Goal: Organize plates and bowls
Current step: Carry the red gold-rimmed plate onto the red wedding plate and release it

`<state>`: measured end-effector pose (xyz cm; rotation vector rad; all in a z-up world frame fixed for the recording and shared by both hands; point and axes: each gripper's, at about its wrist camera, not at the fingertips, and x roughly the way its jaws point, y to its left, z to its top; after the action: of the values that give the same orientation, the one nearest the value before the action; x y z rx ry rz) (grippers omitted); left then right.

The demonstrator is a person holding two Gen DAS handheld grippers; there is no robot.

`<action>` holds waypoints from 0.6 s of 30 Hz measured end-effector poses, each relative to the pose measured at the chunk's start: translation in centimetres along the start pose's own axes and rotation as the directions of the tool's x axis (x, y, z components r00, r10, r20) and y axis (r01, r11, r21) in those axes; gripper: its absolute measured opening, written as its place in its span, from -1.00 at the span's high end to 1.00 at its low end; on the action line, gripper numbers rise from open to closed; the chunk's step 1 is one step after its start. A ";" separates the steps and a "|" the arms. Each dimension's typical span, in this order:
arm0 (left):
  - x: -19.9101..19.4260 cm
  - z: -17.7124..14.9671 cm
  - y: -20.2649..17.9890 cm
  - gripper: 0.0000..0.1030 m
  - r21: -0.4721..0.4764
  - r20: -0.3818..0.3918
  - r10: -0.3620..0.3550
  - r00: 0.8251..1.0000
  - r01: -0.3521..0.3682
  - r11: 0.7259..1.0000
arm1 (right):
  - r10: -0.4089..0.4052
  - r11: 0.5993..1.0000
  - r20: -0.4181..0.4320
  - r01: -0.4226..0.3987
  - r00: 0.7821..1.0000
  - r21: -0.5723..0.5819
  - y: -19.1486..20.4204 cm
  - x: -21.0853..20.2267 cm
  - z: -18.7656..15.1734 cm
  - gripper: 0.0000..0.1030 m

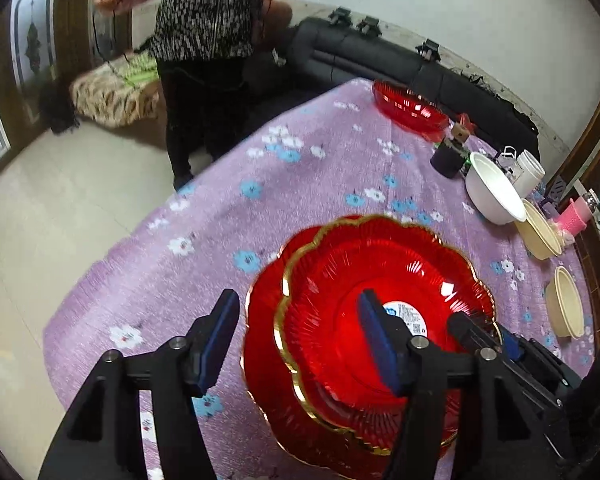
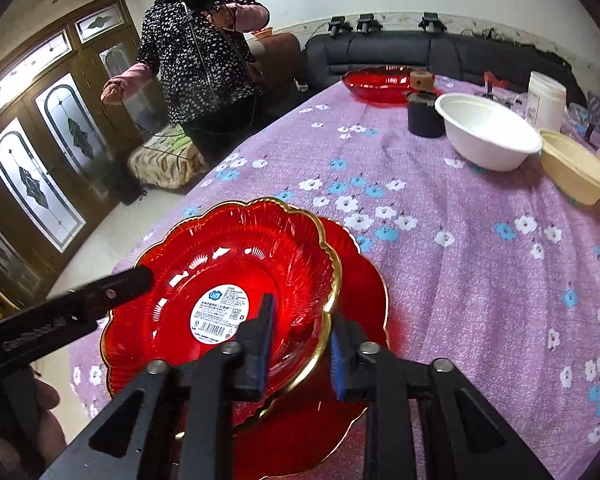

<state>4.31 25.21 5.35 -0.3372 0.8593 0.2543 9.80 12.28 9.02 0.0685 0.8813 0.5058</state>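
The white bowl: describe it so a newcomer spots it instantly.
Start at the purple flowered tablecloth and look to its far right side, past the stacked red plates. The white bowl sits between a dark cup and a cream bowl; it alone is pure white.

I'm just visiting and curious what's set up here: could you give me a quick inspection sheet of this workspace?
Surface: floral purple tablecloth.
Job's things: red plate stacked on a larger red plate; third red plate far off; white bowl; cream bowls.
Clutter: dark cup, white jar.
Grippers: left gripper and right gripper open, straddling the top plate's rim.
Cables: thin cord in the bystander's hand.
Surroundings: dark sofa, wooden doors.
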 end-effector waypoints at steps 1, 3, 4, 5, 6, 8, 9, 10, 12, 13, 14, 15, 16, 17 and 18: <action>-0.1 0.1 0.0 -0.21 0.001 0.004 0.001 1.000 -0.001 1.000 | -0.005 1.000 0.009 0.005 1.000 -0.001 0.0 -0.1 0.0 0.17; -0.4 0.2 0.3 -0.22 -0.014 0.007 -0.006 1.000 0.006 1.000 | -0.004 1.000 0.025 0.004 1.000 0.007 -0.2 -0.5 0.0 0.05; -0.5 0.2 0.6 -0.24 -0.027 0.006 -0.010 1.000 0.010 1.000 | 0.003 1.000 0.031 -0.003 1.000 0.018 -0.4 -0.7 -0.1 0.02; -0.6 0.2 0.8 -0.26 -0.040 0.002 -0.012 1.000 0.012 0.999 | 0.008 1.000 0.032 -0.008 0.999 0.025 -0.6 -0.9 -0.1 0.02; -0.7 0.1 1.2 -0.27 -0.060 -0.002 -0.014 1.000 0.013 0.998 | 0.012 0.999 0.032 -0.013 0.999 0.032 -0.7 -1.1 -0.1 0.01; -0.9 -0.2 1.4 -0.31 -0.089 -0.002 -0.018 1.000 0.018 0.996 | 0.019 0.999 0.037 -0.020 0.999 0.050 -1.2 -1.6 -0.3 0.01; -1.1 -0.3 1.5 -0.34 -0.103 0.003 -0.018 1.000 0.018 0.994 | 0.022 0.998 0.043 -0.024 0.999 0.058 -1.5 -1.9 -0.4 0.01; -1.3 -0.4 1.5 -0.39 -0.109 0.008 -0.014 1.000 0.015 0.994 | 0.022 0.998 0.049 -0.025 0.999 0.063 -1.6 -2.3 -0.5 0.01; -1.9 -0.6 1.1 -0.48 -0.104 0.028 0.016 0.999 -0.013 0.995 | 0.019 0.997 0.061 -0.024 0.998 0.070 -2.0 -2.9 -0.6 0.00; -2.3 -0.7 0.7 -0.53 -0.091 0.039 0.042 0.998 -0.038 0.995 | 0.018 0.997 0.068 -0.023 0.998 0.069 -2.3 -3.3 -0.7 0.00; -2.6 -0.8 0.3 -0.55 -0.077 0.051 0.049 0.997 -0.045 0.996 | 0.013 0.998 0.078 -0.018 0.997 0.066 -2.6 -3.8 -0.9 -0.01; -3.0 -1.0 -0.2 -0.55 -0.063 0.065 0.035 0.997 -0.030 0.998 | 0.007 0.998 0.086 -0.013 0.996 0.064 -2.9 -4.2 -1.0 -0.04; -3.3 -1.1 -0.6 -0.55 -0.054 0.072 0.019 0.997 -0.015 0.998 | -0.007 0.998 0.099 0.001 0.995 0.062 -3.5 -4.8 -1.3 -0.07; -3.6 -1.2 -1.0 -0.55 -0.044 0.077 0.006 0.997 -0.002 0.999 | -0.019 0.998 0.107 0.012 0.994 0.064 -4.0 -5.2 -1.5 -0.08; -3.8 -1.4 -1.6 -0.55 -0.031 0.083 -0.002 0.997 0.005 1.000 | -0.032 0.997 0.116 0.024 0.993 0.069 -4.5 -5.5 -1.7 -0.10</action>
<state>1.53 22.87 7.80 -0.3546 0.7736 0.2767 7.37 5.54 10.72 0.1458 0.7830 0.4415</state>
